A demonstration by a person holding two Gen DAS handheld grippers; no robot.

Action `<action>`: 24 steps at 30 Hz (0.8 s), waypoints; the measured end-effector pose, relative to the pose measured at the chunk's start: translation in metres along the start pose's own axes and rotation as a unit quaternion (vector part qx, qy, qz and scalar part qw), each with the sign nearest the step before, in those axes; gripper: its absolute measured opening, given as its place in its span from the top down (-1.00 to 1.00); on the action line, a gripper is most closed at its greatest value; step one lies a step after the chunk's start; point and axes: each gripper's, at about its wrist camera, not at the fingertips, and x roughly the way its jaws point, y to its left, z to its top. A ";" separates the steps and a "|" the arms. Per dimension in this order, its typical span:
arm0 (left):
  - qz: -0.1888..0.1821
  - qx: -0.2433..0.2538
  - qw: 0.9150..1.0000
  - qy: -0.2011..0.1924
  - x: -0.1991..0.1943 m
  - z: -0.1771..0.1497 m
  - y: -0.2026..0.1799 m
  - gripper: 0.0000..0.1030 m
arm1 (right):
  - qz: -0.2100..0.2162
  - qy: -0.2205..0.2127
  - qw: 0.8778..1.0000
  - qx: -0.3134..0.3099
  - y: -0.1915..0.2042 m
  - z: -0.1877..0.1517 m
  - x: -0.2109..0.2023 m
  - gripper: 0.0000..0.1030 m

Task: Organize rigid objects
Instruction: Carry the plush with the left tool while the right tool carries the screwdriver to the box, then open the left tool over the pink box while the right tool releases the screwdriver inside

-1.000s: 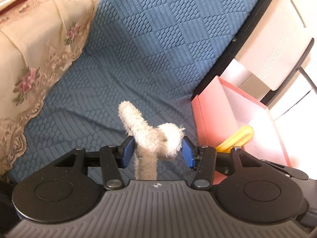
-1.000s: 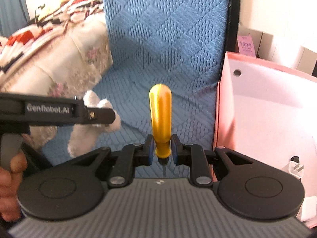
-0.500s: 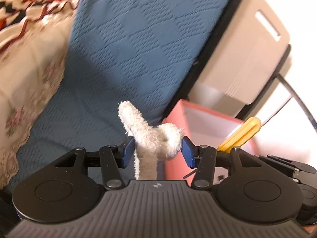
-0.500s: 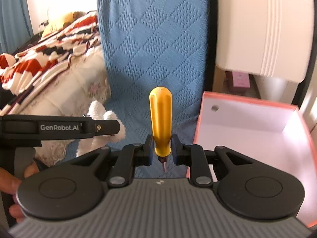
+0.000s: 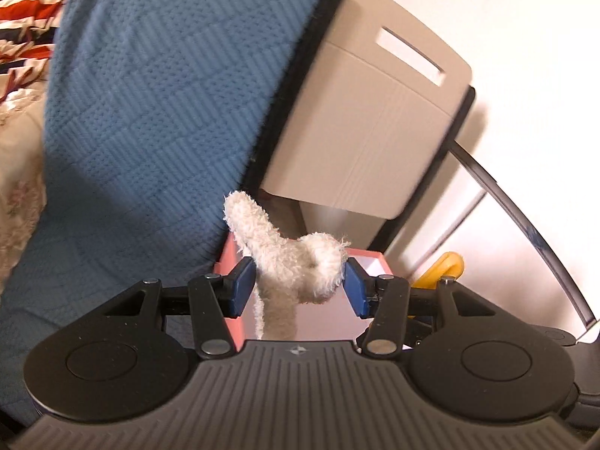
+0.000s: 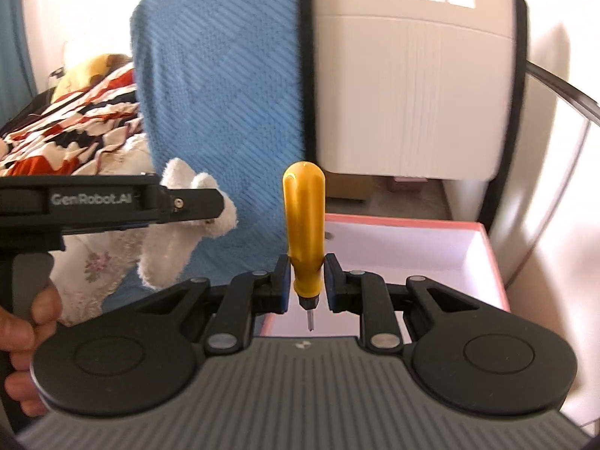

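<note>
Both views smeared by motion blur, background soft. Most of the plush toy [image 5: 296, 270] is hidden below the left gripper [image 5: 298, 285] housing in the left wrist view; only a fuzzy limb and a rounded lump show. Yellow screwdriver [image 6: 303, 232] shaft mostly cut off, just a short tip under the handle. In the left view only a sliver of its handle [image 5: 442, 268] peeks past the right-hand finger.

Left gripper: blue pads pinching the plush toy from both sides. Right gripper [image 6: 305, 281]: pads pressed on the screwdriver's lower handle, handle upright, tip pointing back toward the camera. The person's hand [image 6: 26, 337] wraps the left tool's grip (lower left of right view).

Pink box [image 6: 495, 262] sits open just behind both grippers, white inside. Blue textured cloth [image 6: 225, 93] drapes left of it, beige chair back [image 6: 408, 86] beyond, patterned bedding [image 6: 71, 127] far left.
</note>
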 end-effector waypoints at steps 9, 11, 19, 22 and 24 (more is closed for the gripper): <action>-0.004 0.002 0.998 0.068 0.064 -0.041 -0.014 -0.11 | -0.037 0.072 0.996 0.036 -0.045 -0.037 0.034 0.56; 0.000 0.007 0.996 0.087 0.079 -0.050 -0.014 -0.11 | -0.045 0.088 0.994 0.045 -0.053 -0.048 0.045 0.56; 0.004 0.021 0.992 0.125 0.106 -0.073 -0.010 -0.12 | -0.056 0.136 0.986 0.083 -0.079 -0.087 0.069 0.55; 0.007 0.027 0.991 0.128 0.108 -0.074 -0.012 -0.13 | -0.044 0.136 0.984 0.107 -0.085 -0.092 0.070 0.55; 0.006 0.033 0.991 0.128 0.106 -0.073 -0.014 -0.13 | -0.045 0.136 0.984 0.110 -0.084 -0.091 0.071 0.55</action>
